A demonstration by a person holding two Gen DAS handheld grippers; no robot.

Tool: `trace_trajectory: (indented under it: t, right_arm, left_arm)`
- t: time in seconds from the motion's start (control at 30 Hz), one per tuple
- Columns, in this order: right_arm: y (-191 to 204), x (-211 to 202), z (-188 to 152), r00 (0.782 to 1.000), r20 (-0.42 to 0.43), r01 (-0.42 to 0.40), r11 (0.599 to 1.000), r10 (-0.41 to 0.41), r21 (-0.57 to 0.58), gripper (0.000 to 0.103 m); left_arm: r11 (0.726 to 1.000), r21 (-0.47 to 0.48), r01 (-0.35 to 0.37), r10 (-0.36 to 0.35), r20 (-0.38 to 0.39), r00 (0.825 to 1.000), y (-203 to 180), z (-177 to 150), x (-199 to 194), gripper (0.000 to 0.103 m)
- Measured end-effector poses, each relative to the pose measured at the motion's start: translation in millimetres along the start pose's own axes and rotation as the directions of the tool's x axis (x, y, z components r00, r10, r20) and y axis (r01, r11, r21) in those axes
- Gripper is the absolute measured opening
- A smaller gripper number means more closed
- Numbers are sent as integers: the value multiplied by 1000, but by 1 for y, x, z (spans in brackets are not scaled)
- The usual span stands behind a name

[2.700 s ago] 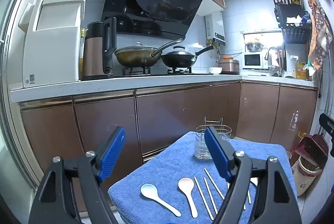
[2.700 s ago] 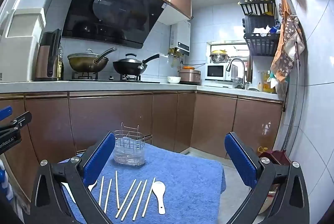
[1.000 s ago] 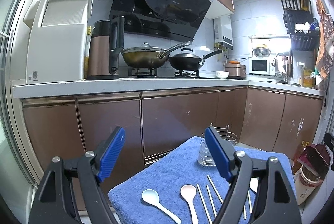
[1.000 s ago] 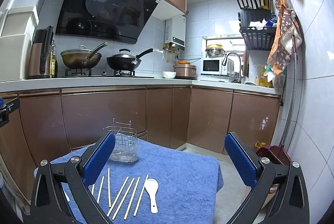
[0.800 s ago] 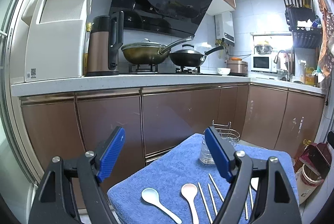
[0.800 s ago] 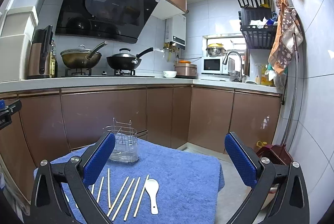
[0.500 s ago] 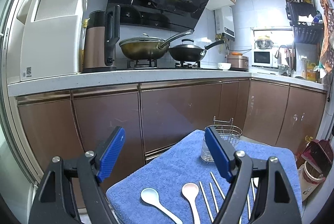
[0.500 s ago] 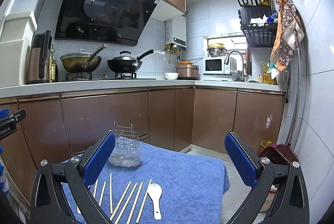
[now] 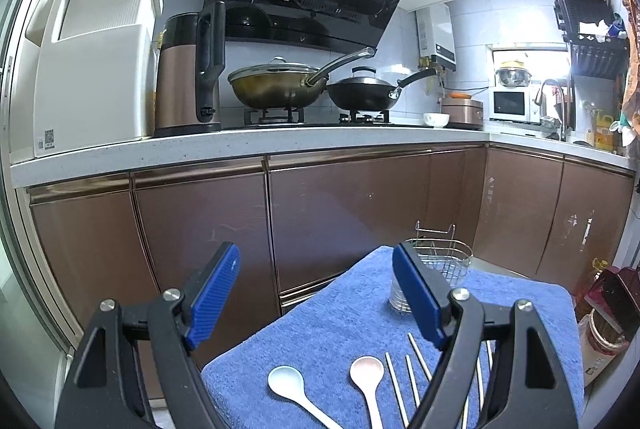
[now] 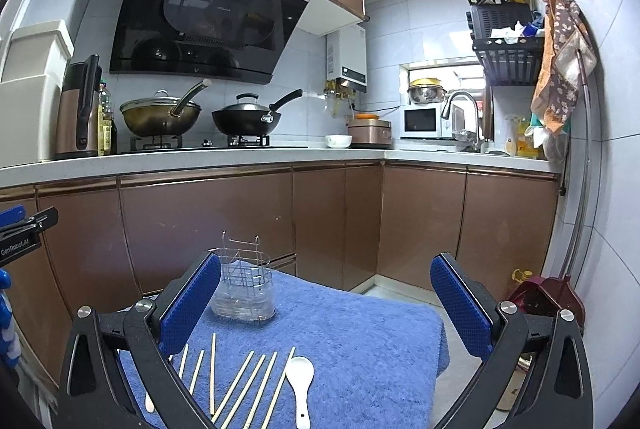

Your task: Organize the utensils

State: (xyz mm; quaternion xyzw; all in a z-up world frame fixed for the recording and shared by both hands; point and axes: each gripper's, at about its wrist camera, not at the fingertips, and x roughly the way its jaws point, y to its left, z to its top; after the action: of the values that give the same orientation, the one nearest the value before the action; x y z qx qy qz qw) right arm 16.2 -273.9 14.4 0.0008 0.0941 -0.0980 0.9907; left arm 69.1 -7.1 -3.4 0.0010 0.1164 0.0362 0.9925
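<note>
left gripper [image 9: 316, 295] agape | spoons [image 9: 366, 369], chopsticks [image 9: 394, 377] on towel [image 9: 340, 313]

Bright ceiling glare, perhaps overexposed; fisheye-warped edges.

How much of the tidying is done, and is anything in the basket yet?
Nothing looks done yet. The wire basket looks empty. Both the left gripper and the right gripper are open and hold nothing. Still left on the blue towel: the chopsticks, a white spoon, a pale blue spoon and a pink spoon.
</note>
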Motion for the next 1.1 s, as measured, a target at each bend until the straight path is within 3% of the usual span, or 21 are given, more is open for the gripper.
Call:
trace_trajectory:
  t: [0.53, 0.67, 0.8, 0.87, 0.93, 1.03, 1.1]
  right_arm:
    - [-6, 32, -16, 996, -75, -44, 999, 45, 15, 103]
    - [-9, 38, -18, 994, -101, -45, 999, 47, 26, 103]
    - [-16, 45, -21, 987, -152, -42, 998, 47, 39, 103]
    - [-18, 50, -24, 982, -181, -42, 998, 49, 42, 103]
    - [-20, 58, -30, 973, -220, -53, 997, 64, 52, 103]
    - [-25, 74, -41, 952, -285, -86, 992, 111, 96, 102]
    - [-29, 89, -51, 927, -340, -116, 983, 158, 141, 98]
  left_arm:
    - [1000, 2, -27, 27, -73, 997, -6, -7, 29, 78]
    - [1000, -4, -4, 4, -108, 994, -7, -13, 41, 78]
    - [997, -58, 43, -54, -195, 979, 2, -21, 59, 78]
    - [992, -98, 74, -97, -257, 962, 8, -27, 72, 78]
    - [983, -139, 122, -161, -324, 932, 12, -34, 86, 78]
    - [963, -188, 192, -256, -429, 866, 13, -51, 112, 77]
    - [954, -201, 224, -296, -485, 823, 11, -62, 128, 77]
